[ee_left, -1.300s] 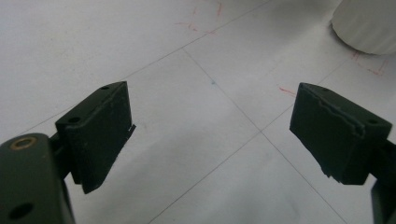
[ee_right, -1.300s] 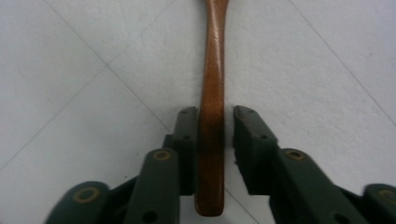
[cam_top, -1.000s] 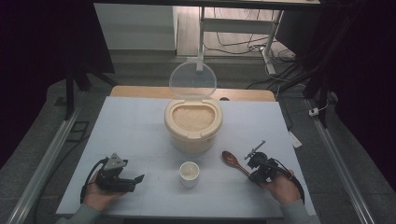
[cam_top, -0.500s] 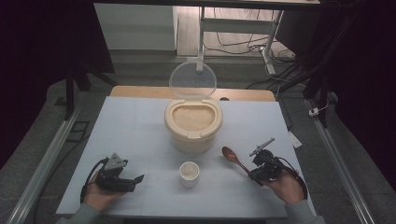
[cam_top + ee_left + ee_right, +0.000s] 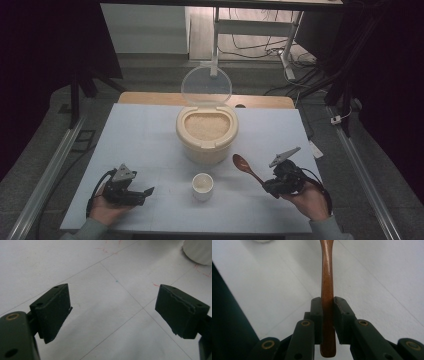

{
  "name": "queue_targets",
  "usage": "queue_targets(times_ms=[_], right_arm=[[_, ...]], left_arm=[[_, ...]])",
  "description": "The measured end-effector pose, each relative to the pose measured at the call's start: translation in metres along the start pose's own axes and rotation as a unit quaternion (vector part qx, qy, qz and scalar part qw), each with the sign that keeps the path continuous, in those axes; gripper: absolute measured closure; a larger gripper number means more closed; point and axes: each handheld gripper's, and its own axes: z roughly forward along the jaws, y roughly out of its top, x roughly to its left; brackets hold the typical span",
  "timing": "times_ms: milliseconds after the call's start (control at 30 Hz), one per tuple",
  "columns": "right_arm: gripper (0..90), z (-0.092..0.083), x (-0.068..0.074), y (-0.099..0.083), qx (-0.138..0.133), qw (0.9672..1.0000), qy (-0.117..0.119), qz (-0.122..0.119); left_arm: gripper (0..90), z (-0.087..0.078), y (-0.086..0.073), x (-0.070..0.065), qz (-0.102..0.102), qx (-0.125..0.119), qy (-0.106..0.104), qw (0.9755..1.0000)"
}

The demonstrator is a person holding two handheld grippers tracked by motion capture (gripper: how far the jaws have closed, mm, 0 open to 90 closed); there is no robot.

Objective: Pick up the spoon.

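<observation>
A cream rice container (image 5: 206, 134) with its clear lid (image 5: 206, 86) standing open holds rice at the table's middle. In front of it stands a small white cup (image 5: 202, 186). My right gripper (image 5: 269, 189) is shut on the handle of a brown wooden spoon (image 5: 246, 168), whose bowl points up and left toward the container. In the right gripper view the spoon handle (image 5: 327, 302) is clamped between both pads, lifted above the table. My left gripper (image 5: 145, 192) rests at the front left, open, with bare table between its jaws (image 5: 113, 312); the cup's edge (image 5: 198, 251) shows at top right.
The white table (image 5: 150, 135) has its front edge just behind both hands. A wooden board (image 5: 260, 101) lies along the table's far edge behind the container. A metal rail (image 5: 50, 165) runs down the left side and another (image 5: 360, 170) down the right.
My right gripper has risen with the spoon and drifted slightly right; the spoon's bowl now sits higher above the table. The left gripper has stayed put.
</observation>
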Motion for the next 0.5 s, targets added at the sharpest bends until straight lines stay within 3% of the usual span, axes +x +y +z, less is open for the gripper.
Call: queue_targets(times_ms=[500], right_arm=[[77.8,-0.002,0.033,0.025,-0.019,0.9967,0.021,-0.076]], left_arm=[[12.7,0.0,0.001,0.0,-0.001,0.0,0.0,1.0]])
